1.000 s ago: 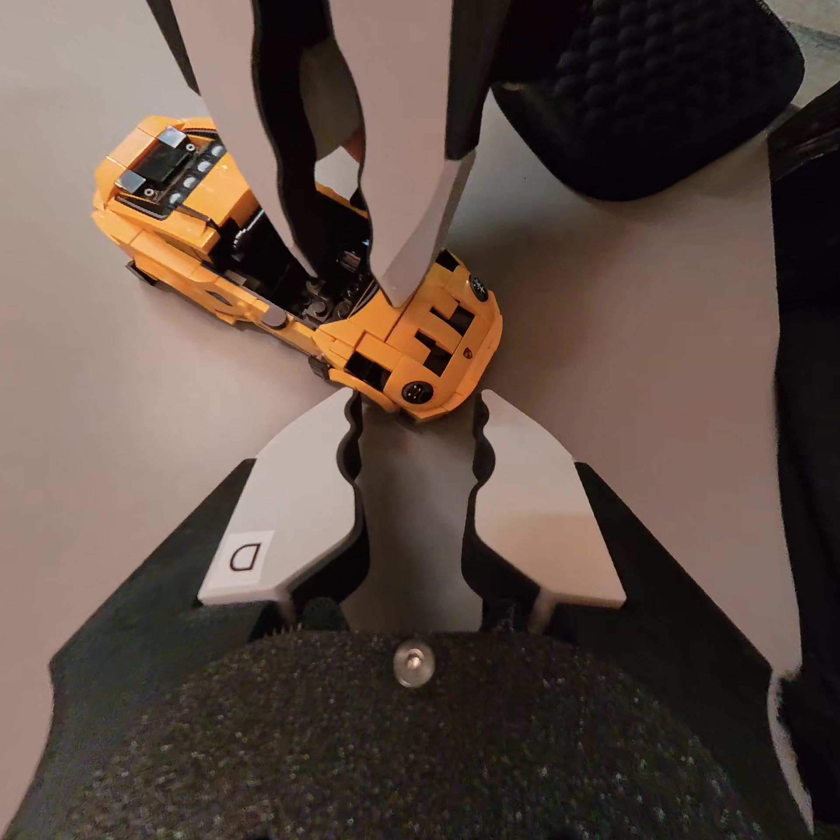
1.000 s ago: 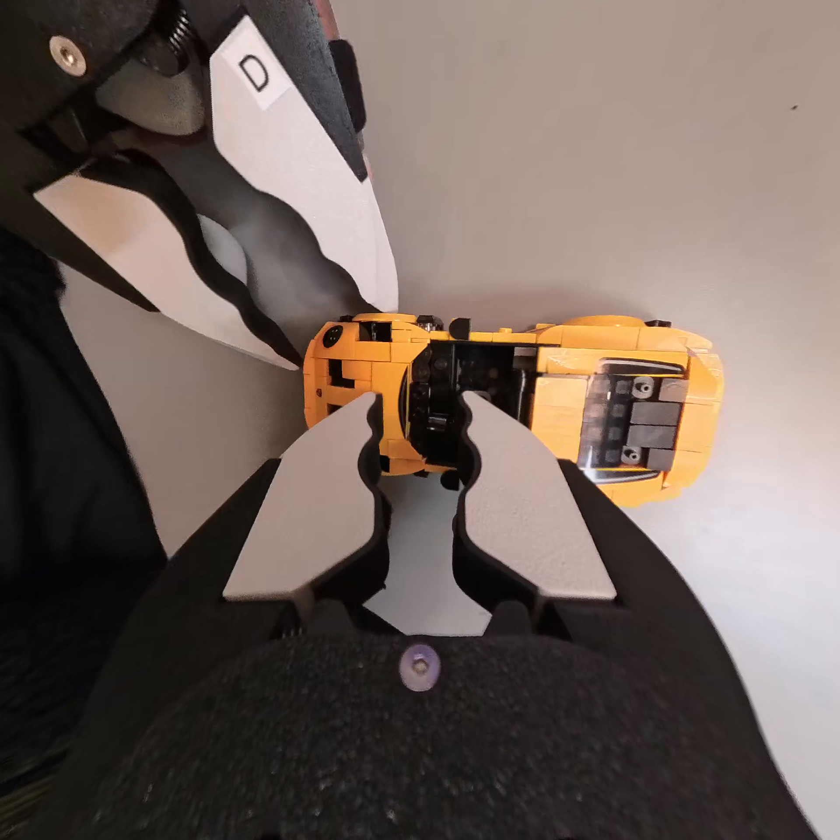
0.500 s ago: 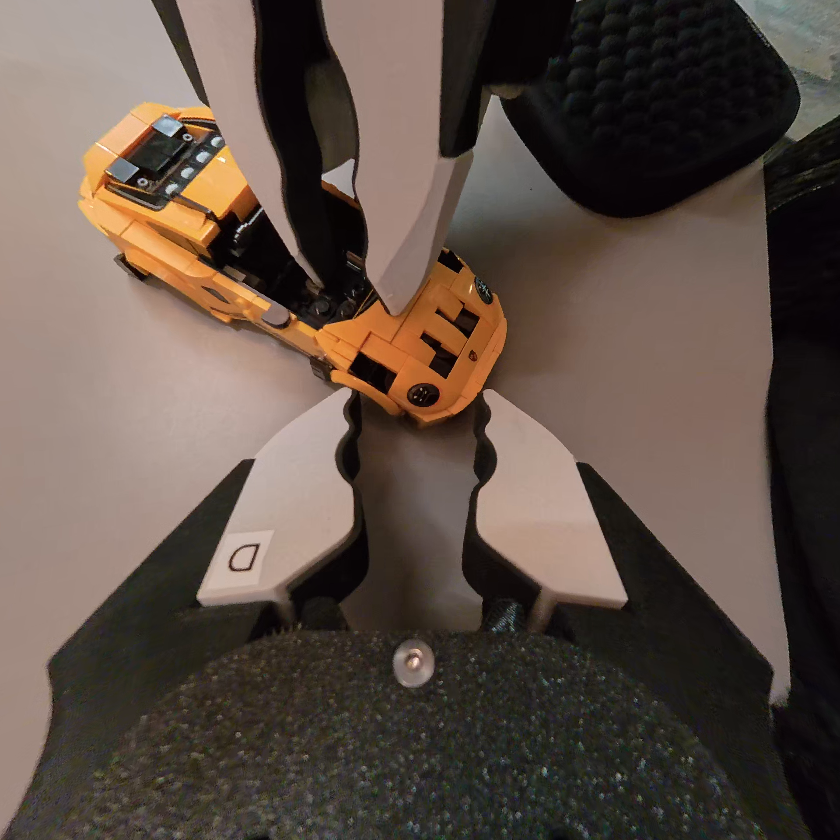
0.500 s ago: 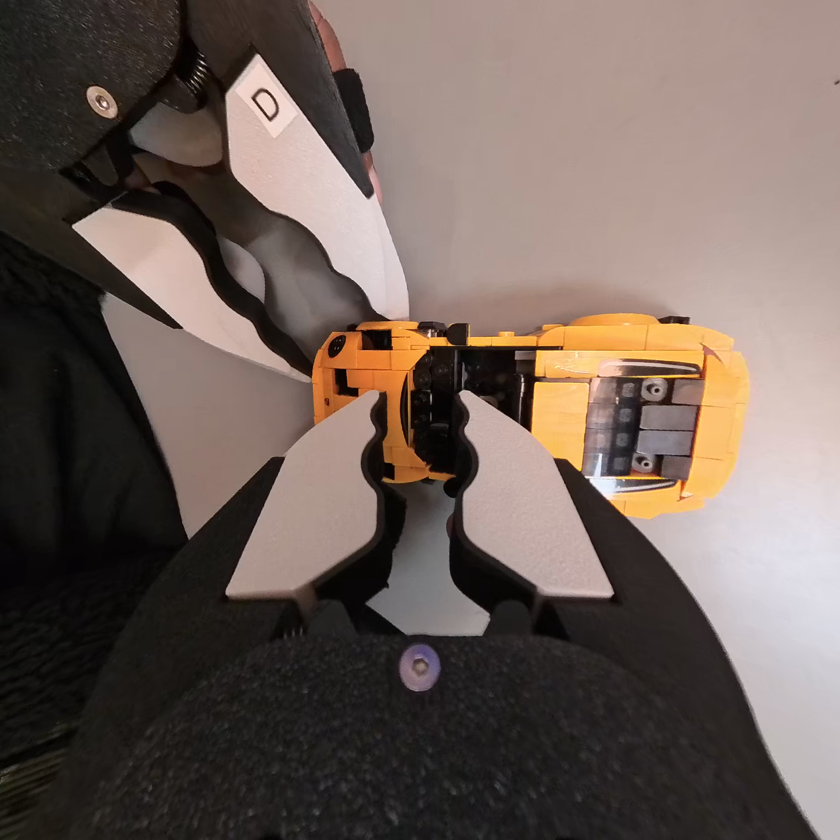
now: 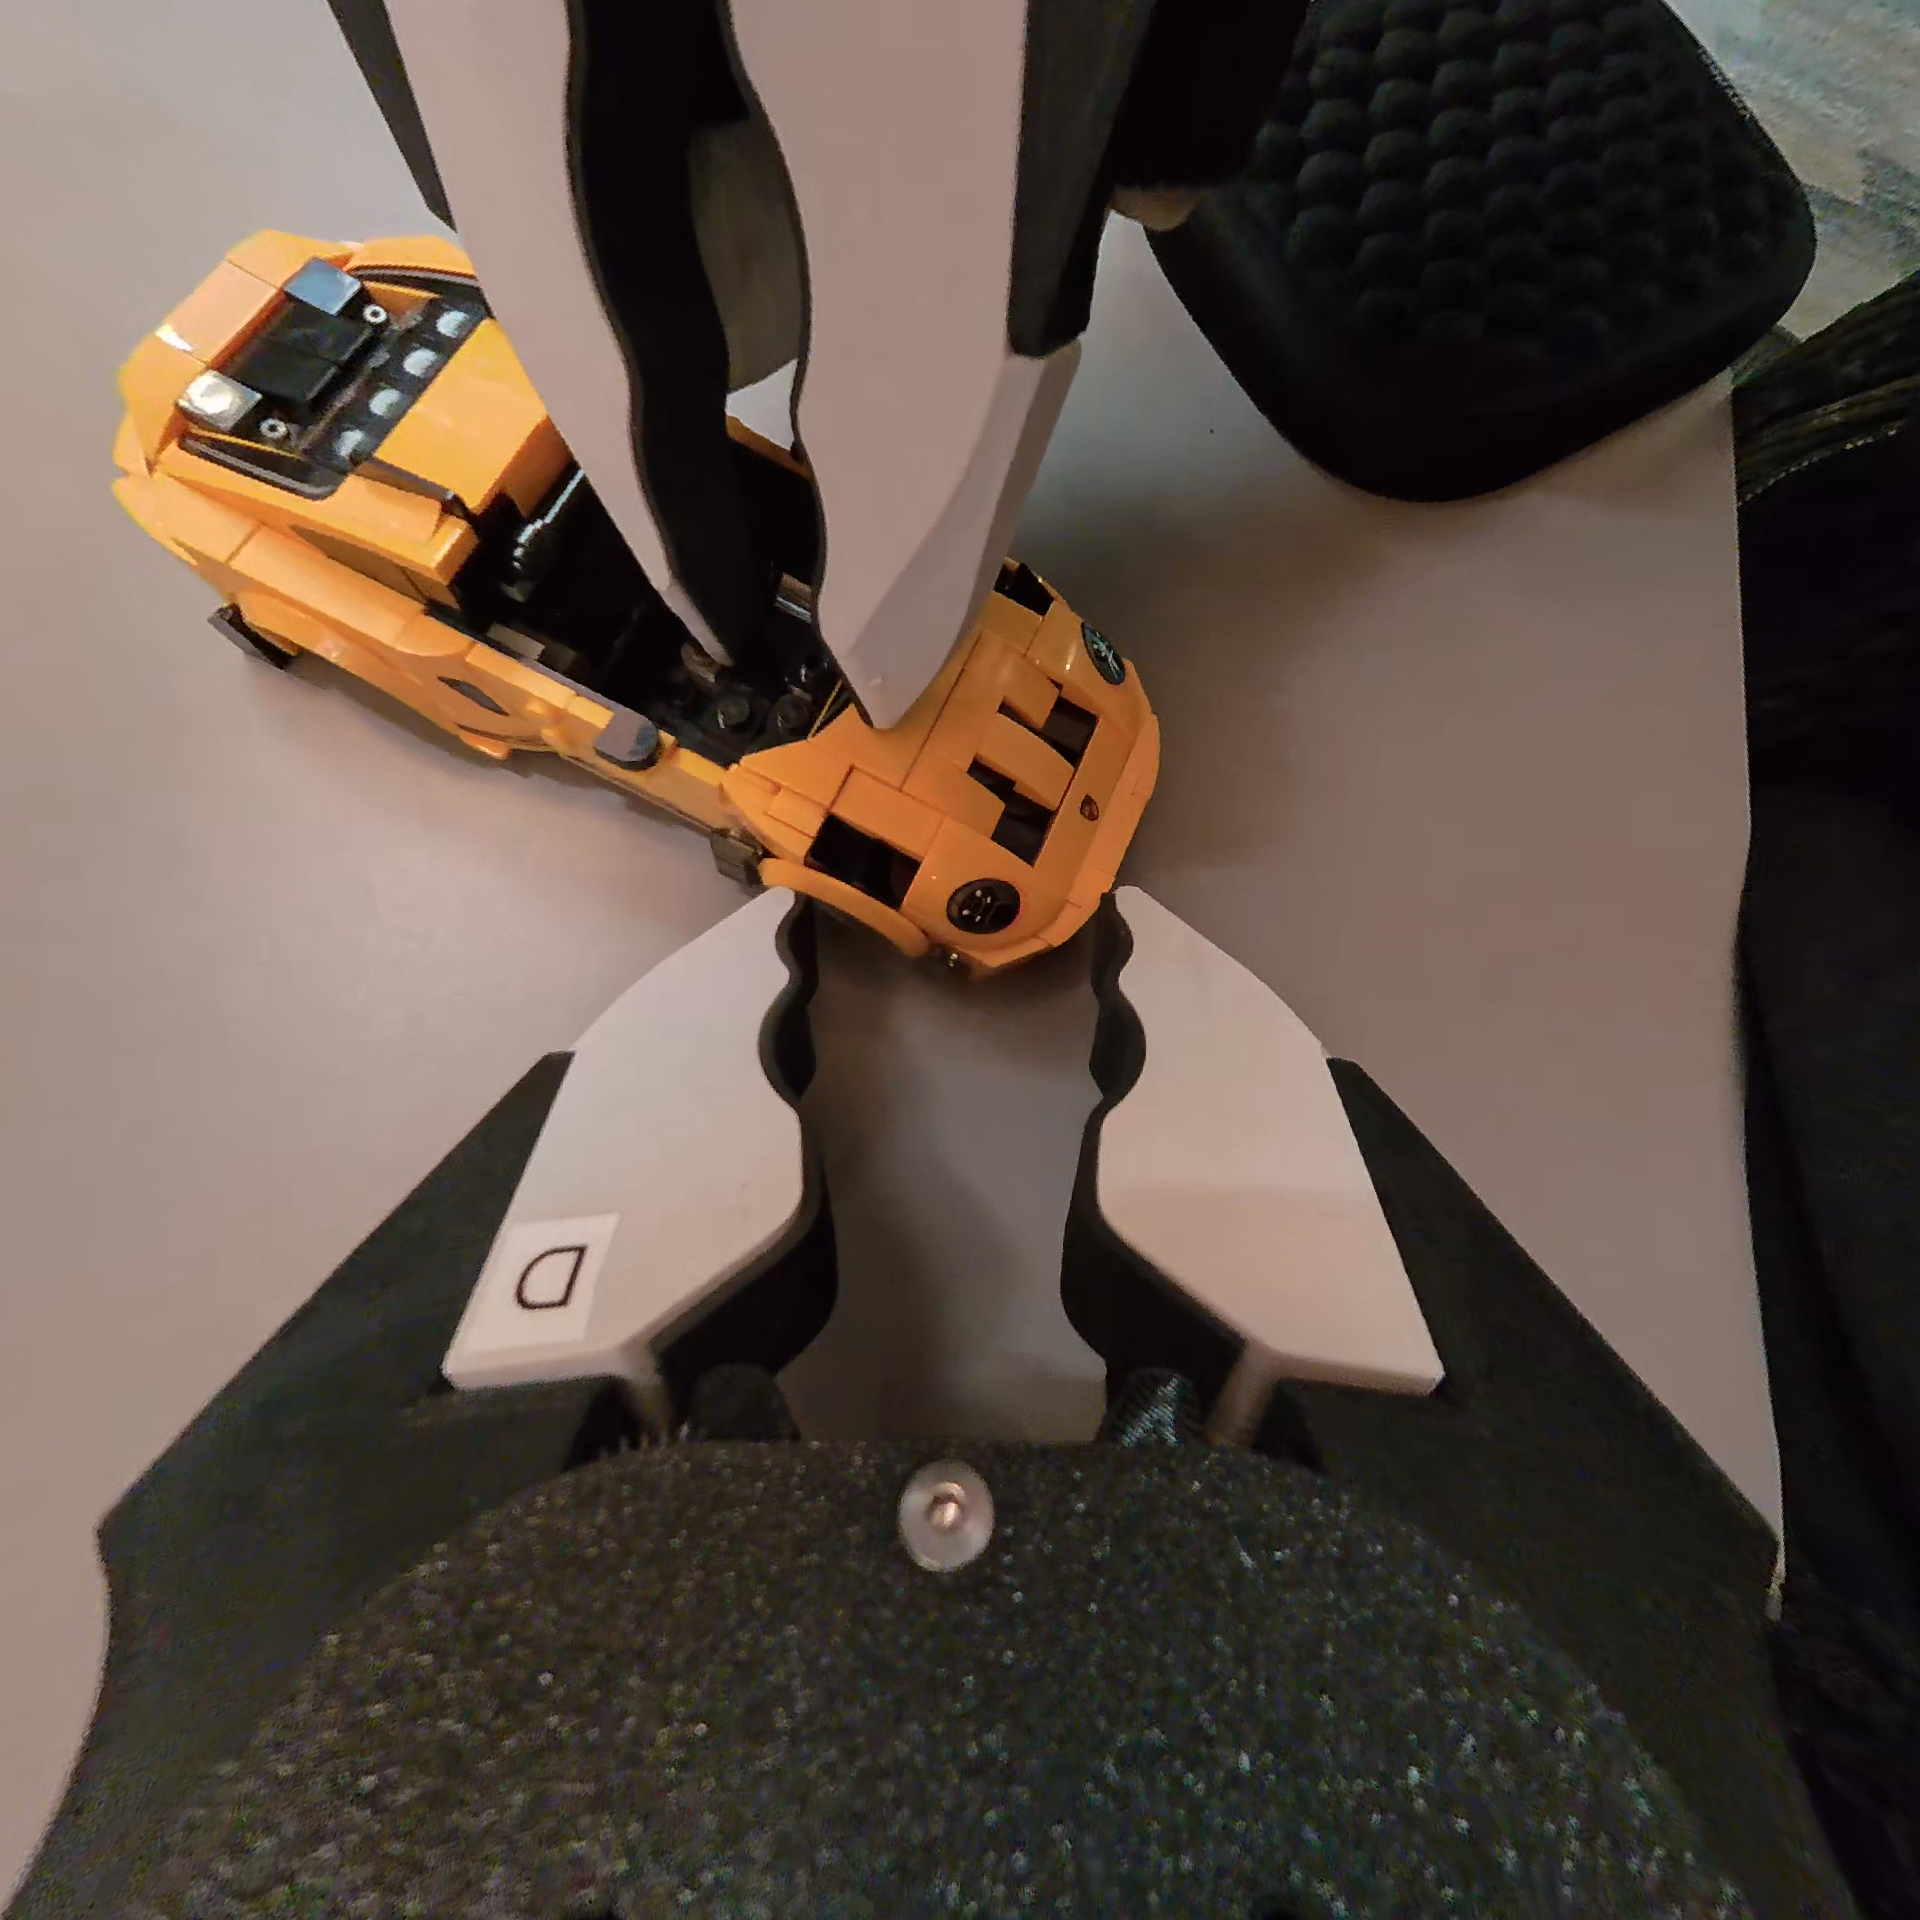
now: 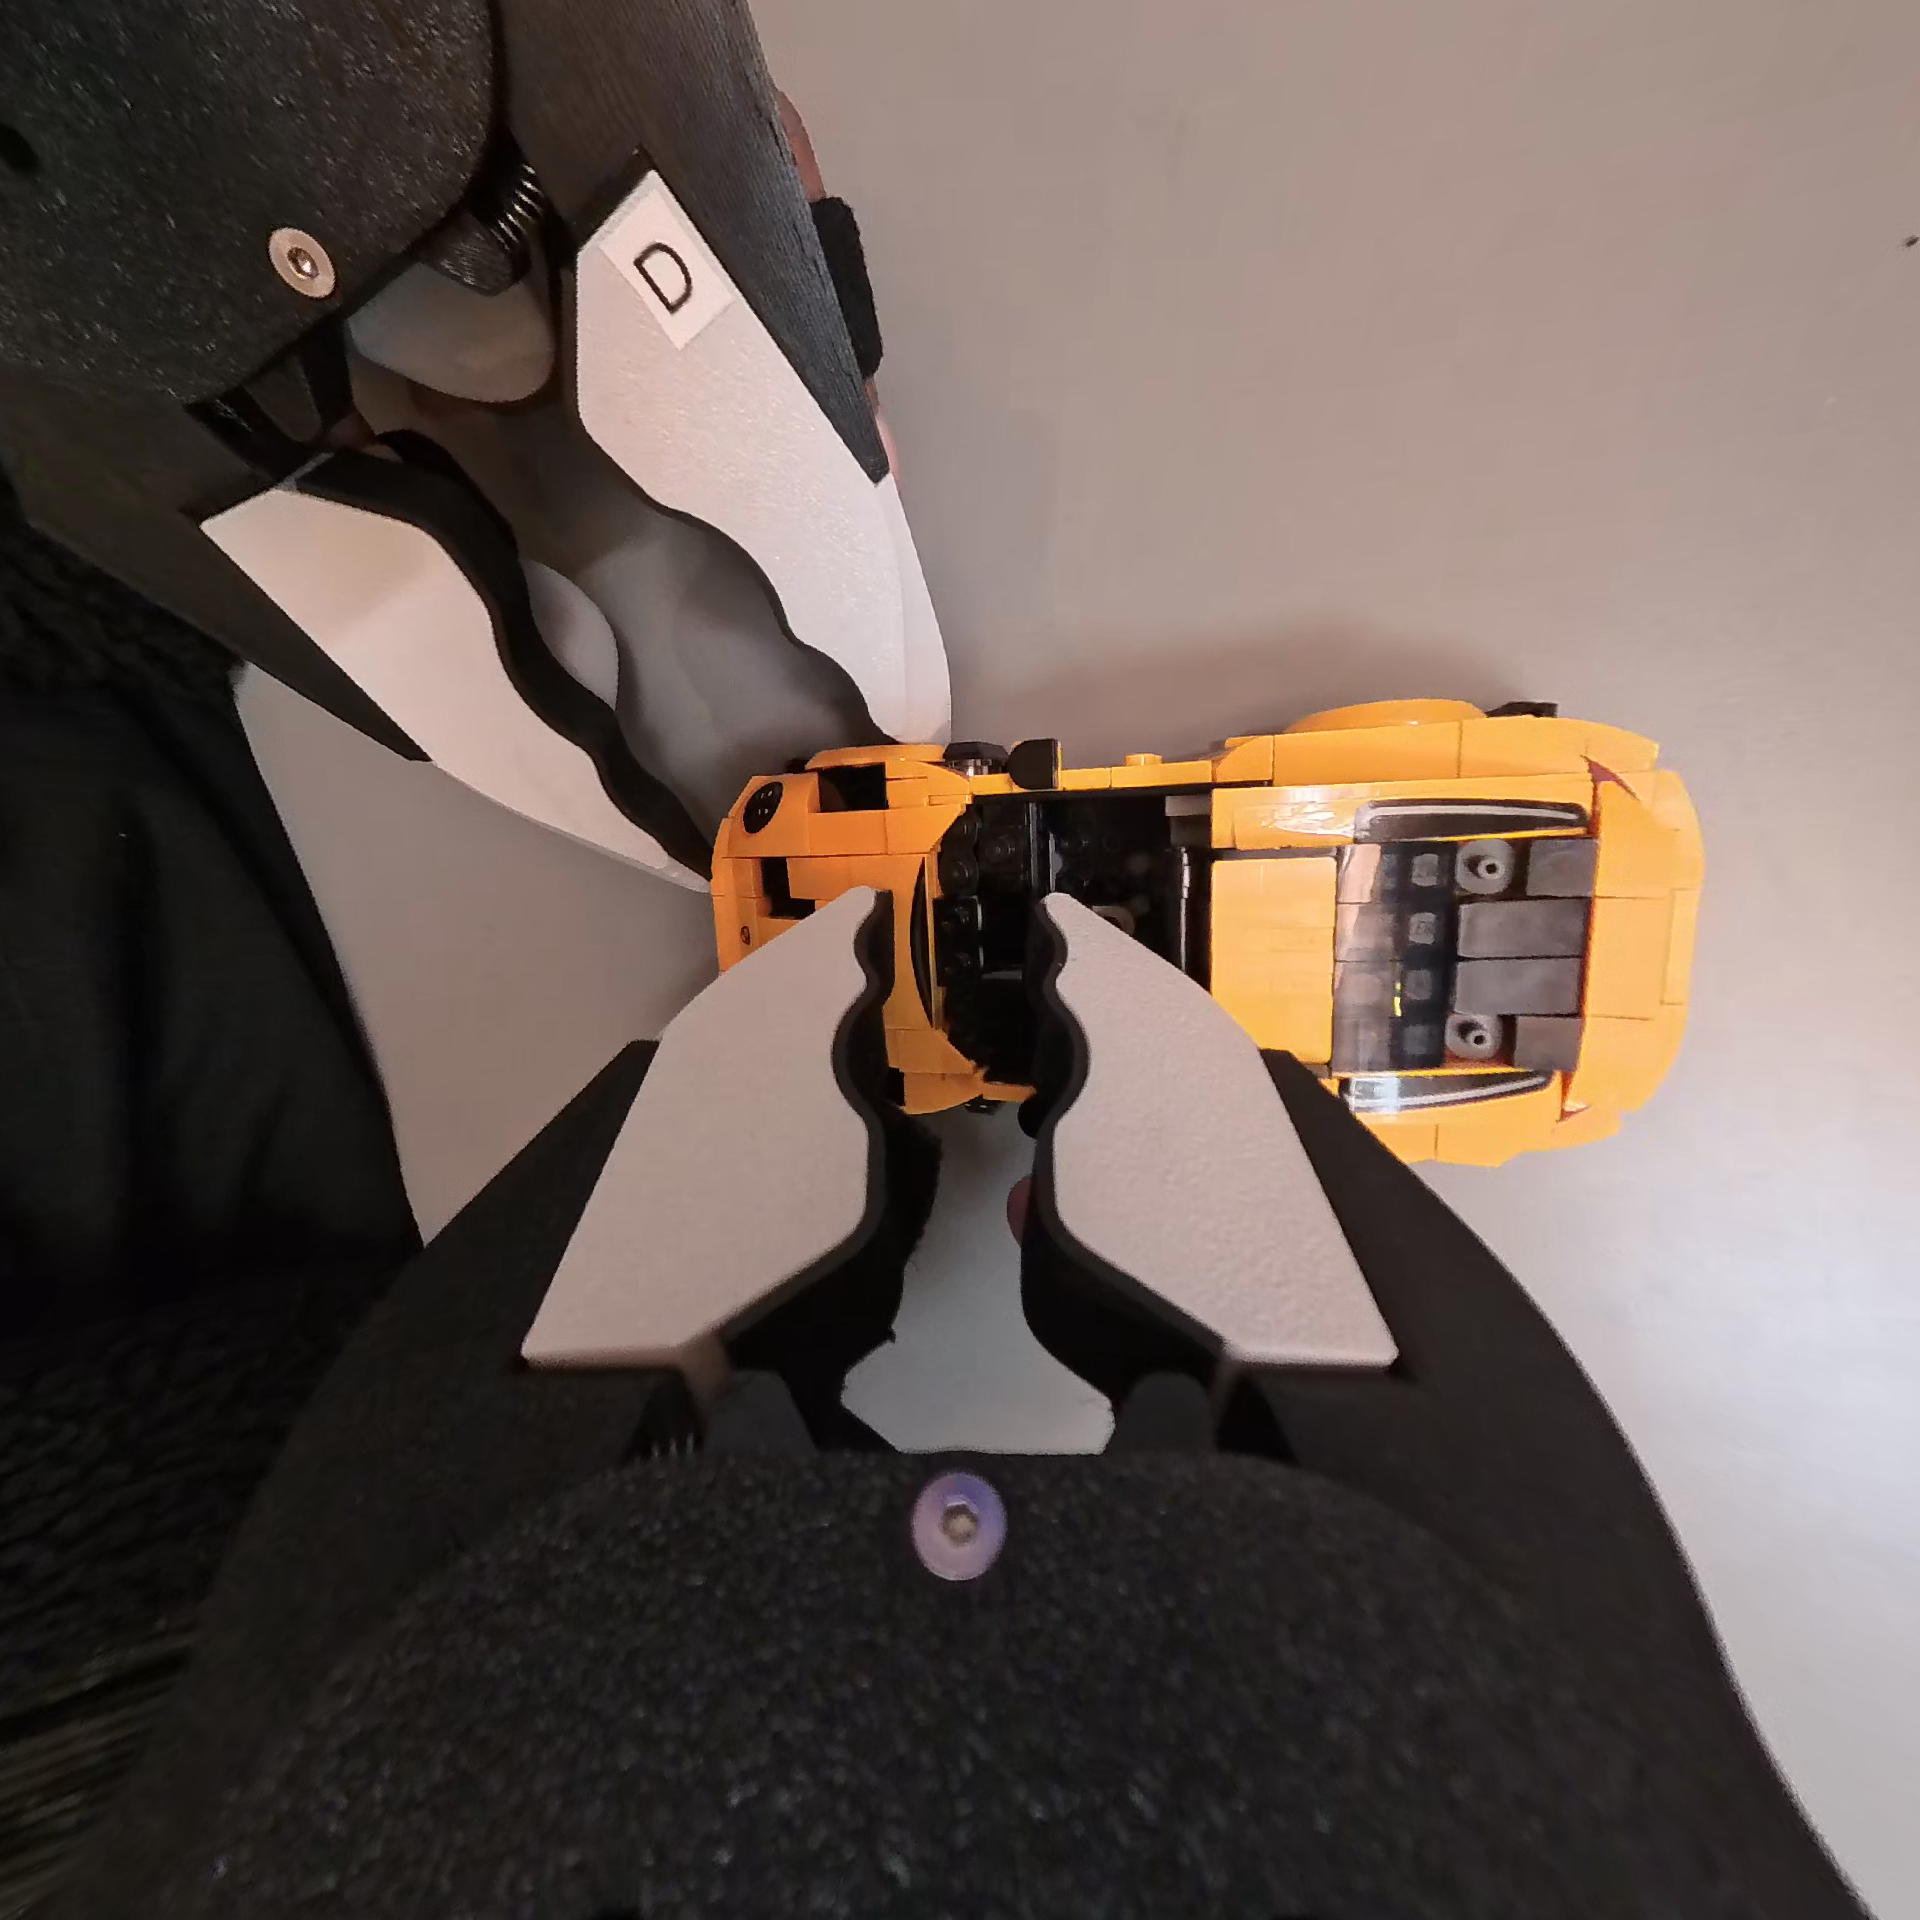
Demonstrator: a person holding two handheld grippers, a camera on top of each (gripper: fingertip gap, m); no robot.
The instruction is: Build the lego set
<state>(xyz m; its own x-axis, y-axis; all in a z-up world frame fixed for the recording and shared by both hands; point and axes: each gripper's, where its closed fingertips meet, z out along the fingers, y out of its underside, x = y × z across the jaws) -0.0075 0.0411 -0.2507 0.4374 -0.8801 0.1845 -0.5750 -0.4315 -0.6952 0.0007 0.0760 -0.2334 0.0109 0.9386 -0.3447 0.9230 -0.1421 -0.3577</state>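
Observation:
An orange lego car [image 5: 499, 582] with a black open cockpit lies on the grey table [image 5: 312, 987], its nose toward my left gripper. My left gripper [image 5: 951, 920] is open, with one fingertip on each side of the nose. It also shows in the right wrist view [image 6: 816, 800], touching the front corner of the car [image 6: 1278, 914]. My right gripper [image 6: 956, 914] is open with a narrow gap and its tips are down in the cockpit just behind the nose. It comes in from the top of the left wrist view [image 5: 800, 675]. I see no loose piece between its fingers.
The table edge [image 5: 1756, 1039] runs down the right of the left wrist view, with dark clothing beyond it. A black bumpy body [image 5: 1507, 239] behind the right gripper fills the top right. Bare table [image 6: 1455, 364] lies beyond the car.
The car's rear has swung slightly to the left in the left wrist view. The right gripper's gap has narrowed a little. Both grippers stay at the car's front.

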